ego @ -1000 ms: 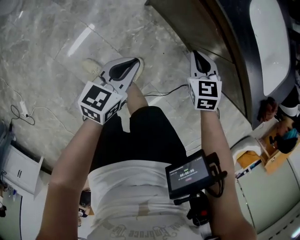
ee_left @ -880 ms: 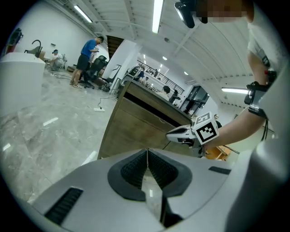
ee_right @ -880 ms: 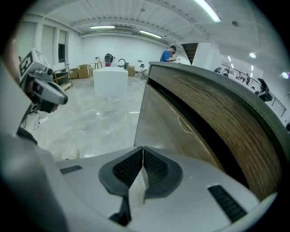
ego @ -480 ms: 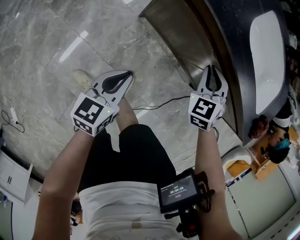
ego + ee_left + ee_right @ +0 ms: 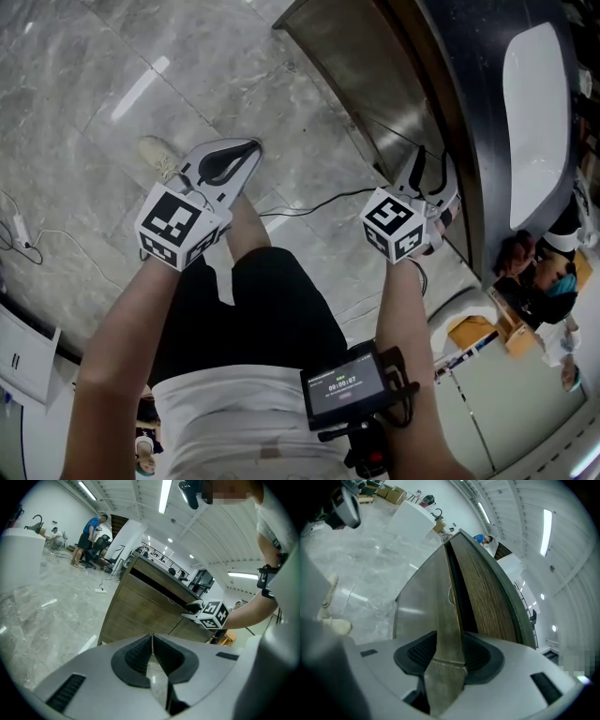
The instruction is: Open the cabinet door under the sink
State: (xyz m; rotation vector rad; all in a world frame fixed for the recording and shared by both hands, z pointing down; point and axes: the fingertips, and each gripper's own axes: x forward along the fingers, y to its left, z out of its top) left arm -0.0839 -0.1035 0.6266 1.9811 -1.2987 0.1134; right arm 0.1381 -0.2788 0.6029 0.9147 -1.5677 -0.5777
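Note:
The brown cabinet door (image 5: 375, 84) stands under the dark counter with the white sink (image 5: 539, 94). My right gripper (image 5: 433, 171) is at the cabinet's top edge, just under the counter lip. In the right gripper view the door's edge (image 5: 447, 616) runs between the jaws of the right gripper (image 5: 449, 656). Those jaws have just been opening, and the pads (image 5: 419, 653) flank the edge closely. My left gripper (image 5: 230, 159) hangs shut and empty over the floor, away from the cabinet. The left gripper view shows the left gripper (image 5: 152, 641) with pads together, and the cabinet (image 5: 140, 611) with the right gripper (image 5: 197, 607) on it.
A marble floor (image 5: 112, 75) spreads to the left. On it lie a pale shoe (image 5: 155, 155) and a thin black cable (image 5: 309, 211). A person (image 5: 539, 281) is at the right by the counter's end. A white unit (image 5: 23, 352) stands at the lower left.
My right gripper has moved right to the cabinet's top edge and rolled over; its jaws, shut before, now stand apart round the door's edge. The left gripper has sunk a little.

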